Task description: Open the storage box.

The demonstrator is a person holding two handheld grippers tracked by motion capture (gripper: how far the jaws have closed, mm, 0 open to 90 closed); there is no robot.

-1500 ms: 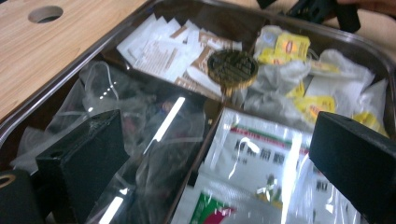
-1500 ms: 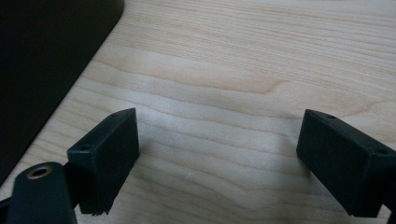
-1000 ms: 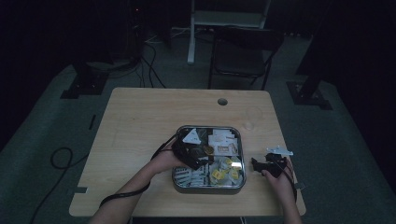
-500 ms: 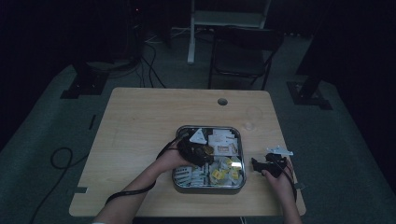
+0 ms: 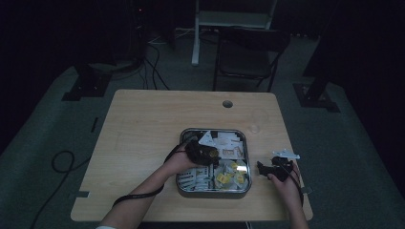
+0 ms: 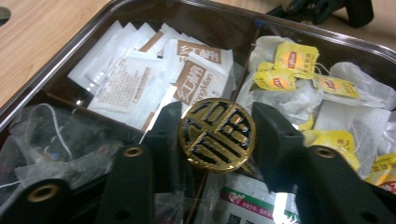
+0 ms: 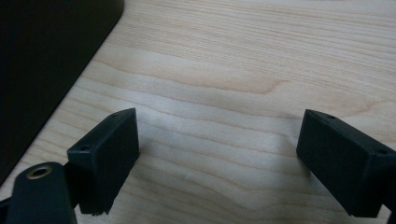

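We are pinching a round gold-and-black knob (image 6: 217,135) in the left gripper (image 6: 217,133), whose jaws have just been closing, inside the square metal tray (image 5: 181,138). White sachets (image 6: 126,79) are lying left, yellow-tagged tea bags (image 6: 294,70) right. The right gripper (image 7: 217,158) is resting wide apart over the pale wooden table (image 5: 143,124). A dark chair (image 5: 246,52) is standing beyond.

- High view is very dim; the room beyond the table (image 5: 157,124) sinks into black from 9 to 3 o'clock.
- Both gripper views are bright and sharp, with soft edges.
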